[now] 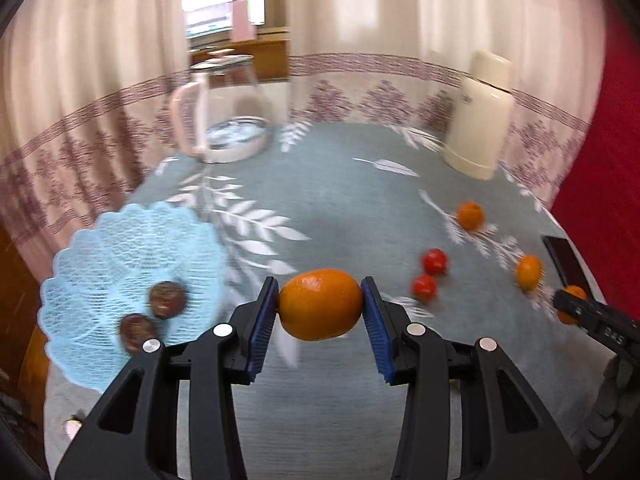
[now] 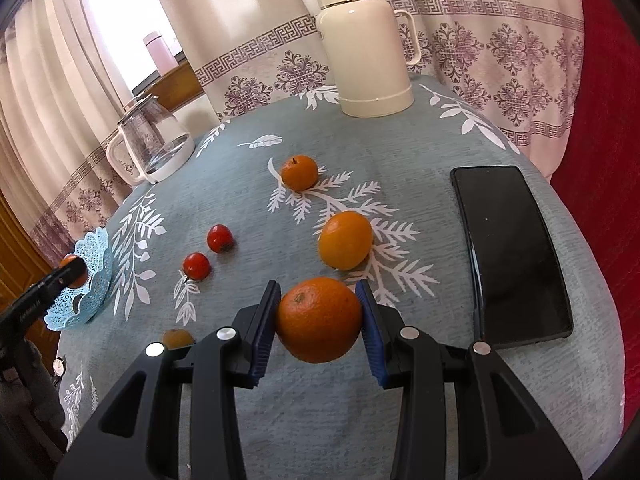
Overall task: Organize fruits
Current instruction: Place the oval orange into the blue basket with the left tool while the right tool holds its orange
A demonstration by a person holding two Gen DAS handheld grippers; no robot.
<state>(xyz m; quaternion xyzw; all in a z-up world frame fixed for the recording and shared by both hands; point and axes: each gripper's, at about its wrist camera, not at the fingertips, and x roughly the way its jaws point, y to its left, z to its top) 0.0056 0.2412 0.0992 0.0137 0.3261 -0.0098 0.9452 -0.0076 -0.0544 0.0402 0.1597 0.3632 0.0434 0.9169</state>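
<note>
My left gripper (image 1: 320, 298) is shut on an orange (image 1: 320, 312), held above the cloth just right of the blue lace basket (image 1: 120, 240). Two dark brown fruits (image 1: 167, 299) lie in that basket. My right gripper (image 2: 319, 308) is shut on another orange (image 2: 319, 328) near the table's front. On the cloth ahead lie two loose oranges (image 2: 345, 240) (image 2: 299, 173) and two small red fruits (image 2: 219, 238) (image 2: 196, 266). A small orange-brown fruit (image 2: 177, 338) shows partly behind my right gripper's left finger. In the right wrist view the left gripper (image 2: 72, 270) sits at the basket (image 2: 94, 280) rim.
A black phone (image 2: 514, 252) lies flat on the right side of the table. A cream thermos (image 2: 366, 40) stands at the back, and a glass jug (image 2: 154, 140) at the back left. Curtains hang behind the round table; a red surface lies to the right.
</note>
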